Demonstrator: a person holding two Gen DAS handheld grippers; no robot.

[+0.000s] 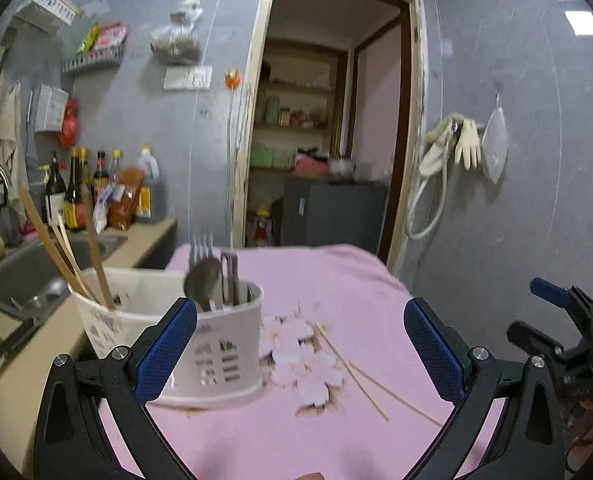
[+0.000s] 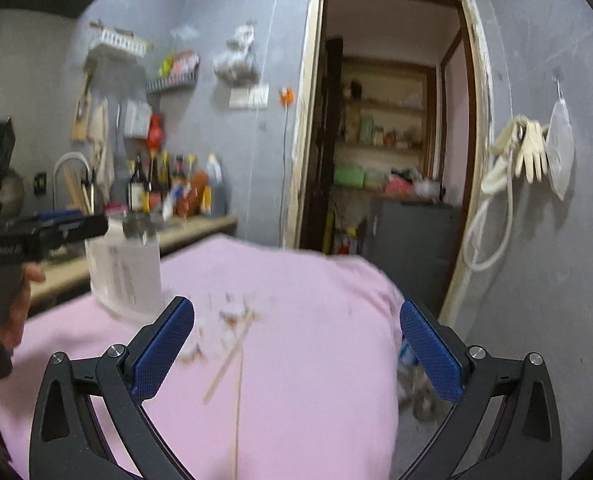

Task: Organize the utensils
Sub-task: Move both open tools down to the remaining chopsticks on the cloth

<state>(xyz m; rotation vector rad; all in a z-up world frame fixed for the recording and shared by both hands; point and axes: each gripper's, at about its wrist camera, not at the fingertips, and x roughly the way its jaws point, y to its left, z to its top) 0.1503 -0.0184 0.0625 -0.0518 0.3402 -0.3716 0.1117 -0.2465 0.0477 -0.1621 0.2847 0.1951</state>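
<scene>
The left gripper point(image 1: 300, 356) hangs above the pink-clothed surface point(image 1: 348, 280) with its jaws released and nothing between them. Just ahead of its left finger stands a white utensil holder point(image 1: 216, 356) at the near-left part of the cloth, by the edge next to the sink point(image 1: 20, 276). Its front compartment holds a fork point(image 1: 201, 245) with tines up, a spoon point(image 1: 202, 280) with its bowl up and a dark-handled utensil point(image 1: 230, 276), all roughly upright. The larger rear compartment holds wooden chopsticks point(image 1: 72, 256) that lean up and to the left.

Two loose chopsticks point(image 1: 360, 372) lie flat on the cloth to the right of the holder, across a printed flower pattern point(image 1: 300, 356). In the left wrist view their long axes run from upper left, near the holder, down to lower right, and they spread apart toward the near ends.

The right gripper point(image 2: 296, 344) is also released and holds nothing. In its blurred view the loose chopsticks point(image 2: 232, 356) lie between its fingers, running nearly straight away from the camera
</scene>
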